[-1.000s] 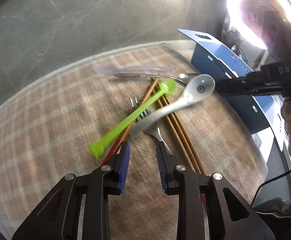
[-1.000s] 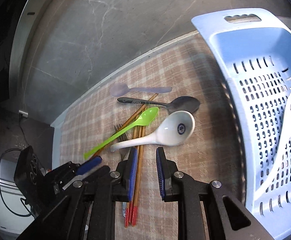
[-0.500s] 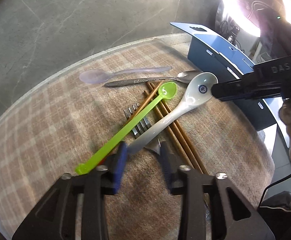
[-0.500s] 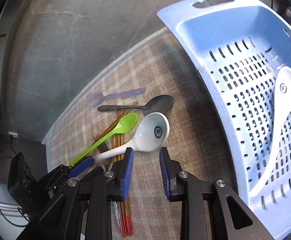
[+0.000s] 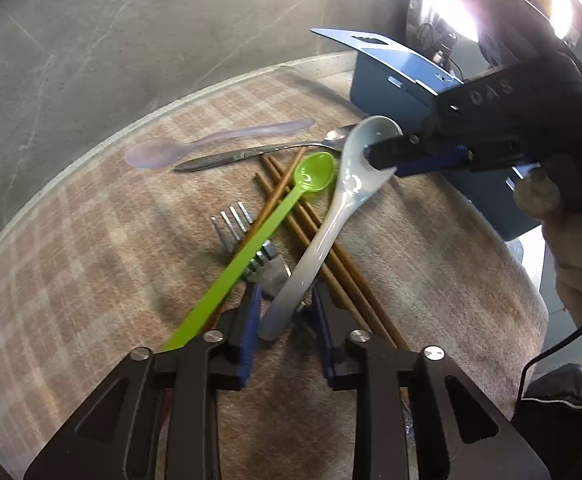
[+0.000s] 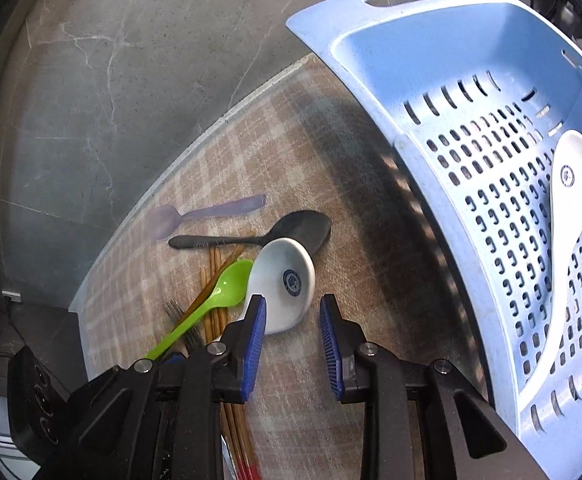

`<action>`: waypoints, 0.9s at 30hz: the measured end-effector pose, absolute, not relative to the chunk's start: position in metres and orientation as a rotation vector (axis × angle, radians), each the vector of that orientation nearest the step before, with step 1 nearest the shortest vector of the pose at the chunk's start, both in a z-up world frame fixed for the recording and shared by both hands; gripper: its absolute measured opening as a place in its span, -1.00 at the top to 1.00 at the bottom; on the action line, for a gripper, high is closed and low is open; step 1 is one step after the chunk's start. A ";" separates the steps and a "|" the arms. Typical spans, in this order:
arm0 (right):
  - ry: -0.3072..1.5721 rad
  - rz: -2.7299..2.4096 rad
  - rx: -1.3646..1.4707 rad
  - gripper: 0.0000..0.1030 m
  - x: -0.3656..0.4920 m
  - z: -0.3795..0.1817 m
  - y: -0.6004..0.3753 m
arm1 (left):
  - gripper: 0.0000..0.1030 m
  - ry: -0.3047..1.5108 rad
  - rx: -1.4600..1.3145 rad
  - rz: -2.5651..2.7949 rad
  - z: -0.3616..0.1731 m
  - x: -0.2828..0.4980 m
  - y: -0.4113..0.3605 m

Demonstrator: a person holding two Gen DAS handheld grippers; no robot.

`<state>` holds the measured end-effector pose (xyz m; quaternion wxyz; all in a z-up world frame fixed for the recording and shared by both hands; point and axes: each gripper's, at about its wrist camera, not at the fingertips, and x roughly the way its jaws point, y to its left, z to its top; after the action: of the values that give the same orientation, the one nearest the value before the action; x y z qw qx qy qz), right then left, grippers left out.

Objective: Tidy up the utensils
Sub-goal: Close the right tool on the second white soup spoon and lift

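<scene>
The left claw (image 5: 285, 314) points steeply down at a heap of utensils, its blue pads either side of the handle end of a white ceramic spoon (image 5: 333, 220); the jaws are closing, with a sliver of gap showing on each side, so the handle is bracketed but not yet pinched. The right claw (image 6: 293, 322) meets the same spoon at its other end, one finger dipping into the bowl and the other outside the rim; the jaws are not clamped on it. A hand (image 5: 571, 232) steers that claw from the right edge of the left wrist view. Under and beside the white spoon lie a lime-green plastic spoon (image 5: 267, 228), brown chopsticks (image 5: 331, 264) and a metal fork (image 5: 237, 222). Farther off rest a steel spoon (image 5: 247, 154) and a pale translucent spoon (image 5: 211, 144). Everything sits on a checked cloth (image 5: 91, 240) covering the table. Just right of the heap stands a light-blue perforated basket (image 6: 371, 64), already holding a second white spoon (image 6: 567, 216).
</scene>
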<state>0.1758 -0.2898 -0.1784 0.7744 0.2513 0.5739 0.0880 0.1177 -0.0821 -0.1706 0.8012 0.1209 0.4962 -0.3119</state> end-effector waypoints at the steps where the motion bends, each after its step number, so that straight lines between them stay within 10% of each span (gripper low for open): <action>1: 1.239 0.190 0.538 0.51 0.177 -0.178 -0.290 | 0.60 1.064 0.263 -0.672 -0.171 0.118 -0.084; 27: 1.196 0.267 0.470 0.84 0.186 -0.168 -0.274 | 0.78 1.026 0.194 -0.690 -0.165 0.086 -0.083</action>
<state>0.1862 -0.2735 -0.1682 0.7924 0.2186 0.5558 0.1241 0.0864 -0.0825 -0.1649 0.8104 0.0906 0.4803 -0.3231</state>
